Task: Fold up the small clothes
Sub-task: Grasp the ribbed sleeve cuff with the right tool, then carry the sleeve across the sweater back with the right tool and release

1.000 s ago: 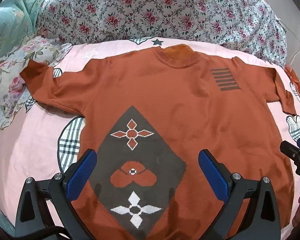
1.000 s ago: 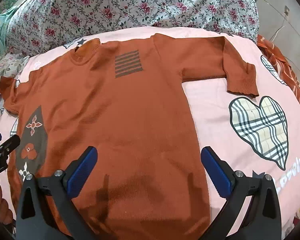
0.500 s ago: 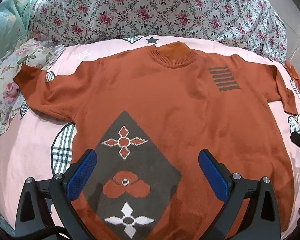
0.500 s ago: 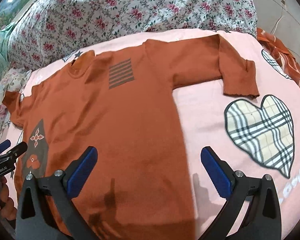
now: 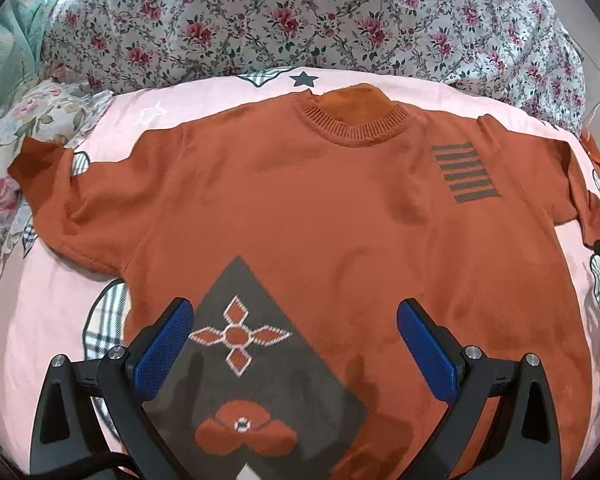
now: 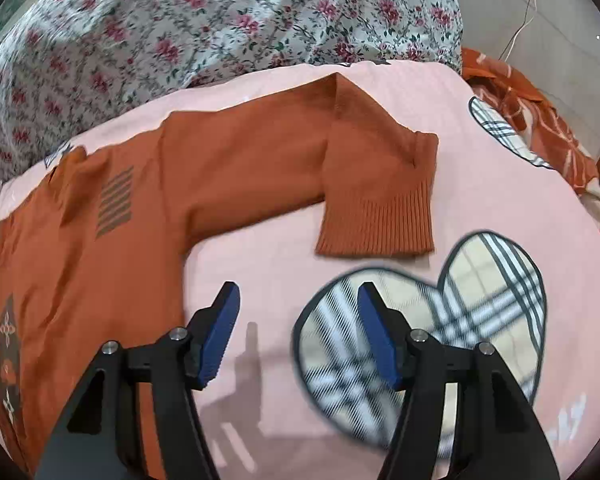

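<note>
An orange knit sweater [image 5: 320, 208] lies flat, front up, on a pink bedsheet [image 5: 44, 320], with a grey diamond motif [image 5: 256, 352] and grey stripes on the chest. My left gripper [image 5: 294, 320] is open and empty, above the diamond motif. In the right wrist view the sweater [image 6: 100, 248] shows its right sleeve [image 6: 284, 160] stretched out, its ribbed cuff [image 6: 376, 220] folded toward me. My right gripper [image 6: 298, 312] is open and empty, over the bare sheet just short of that cuff.
A floral quilt [image 5: 320, 16] is heaped behind the sweater. A pale floral cloth [image 5: 8, 184] lies at the left edge. Plaid heart prints [image 6: 440, 320] mark the sheet. Orange patterned fabric [image 6: 532, 104] lies at the bed's far right edge.
My left gripper moved forward up the sweater. My right gripper swung right off the sweater body toward the sleeve cuff, and its jaws narrowed but stay open.
</note>
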Available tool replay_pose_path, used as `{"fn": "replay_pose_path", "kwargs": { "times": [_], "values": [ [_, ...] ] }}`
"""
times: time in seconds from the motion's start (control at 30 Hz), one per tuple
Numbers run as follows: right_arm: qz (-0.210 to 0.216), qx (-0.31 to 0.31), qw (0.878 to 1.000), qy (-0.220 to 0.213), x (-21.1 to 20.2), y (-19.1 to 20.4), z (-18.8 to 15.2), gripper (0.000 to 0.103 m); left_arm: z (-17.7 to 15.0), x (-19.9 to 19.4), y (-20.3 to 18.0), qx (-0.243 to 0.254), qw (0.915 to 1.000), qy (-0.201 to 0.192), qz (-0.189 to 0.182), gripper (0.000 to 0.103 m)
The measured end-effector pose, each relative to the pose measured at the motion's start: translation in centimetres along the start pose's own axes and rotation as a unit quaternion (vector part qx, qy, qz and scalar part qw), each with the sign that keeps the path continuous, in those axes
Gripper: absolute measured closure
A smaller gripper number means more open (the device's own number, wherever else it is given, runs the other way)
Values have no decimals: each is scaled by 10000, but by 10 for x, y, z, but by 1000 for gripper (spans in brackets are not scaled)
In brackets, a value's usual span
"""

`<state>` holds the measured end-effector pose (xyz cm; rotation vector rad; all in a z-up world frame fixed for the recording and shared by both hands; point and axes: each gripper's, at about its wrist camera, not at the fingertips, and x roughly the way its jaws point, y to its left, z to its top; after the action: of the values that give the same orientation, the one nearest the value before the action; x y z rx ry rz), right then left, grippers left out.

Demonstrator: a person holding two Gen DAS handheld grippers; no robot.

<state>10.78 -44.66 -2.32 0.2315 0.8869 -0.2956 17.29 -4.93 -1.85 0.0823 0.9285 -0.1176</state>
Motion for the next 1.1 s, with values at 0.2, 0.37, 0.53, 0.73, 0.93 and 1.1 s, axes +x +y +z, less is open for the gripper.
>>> {"fn": "replay_pose_path", "kwargs": {
  "times": [0.2,0.37,0.53,0.73,0.93,1.1],
  "values": [
    [-185,-237,9992,280,45,-16,19,51,6,19,-2,-9,9999,95,-133,1],
    [-276,-68,9989,370,55,-34,28,95,8,28,0,-32,9995,97,-299,1],
    [510,268,9983,87,22,-21,29,95,7,23,9,-139,9984,-29,-546,1],
    [2072,-60,9783,14,-14,76,35,95,1,7,25,-177,9975,-201,-657,2],
    [3216,-435,9448,462,3,203,38,95,-6,-8,48,-185,9954,-354,-868,3],
    [3935,-596,9123,969,26,295,29,95,-10,-3,71,-295,9923,-248,-1180,4]
  ]
}}
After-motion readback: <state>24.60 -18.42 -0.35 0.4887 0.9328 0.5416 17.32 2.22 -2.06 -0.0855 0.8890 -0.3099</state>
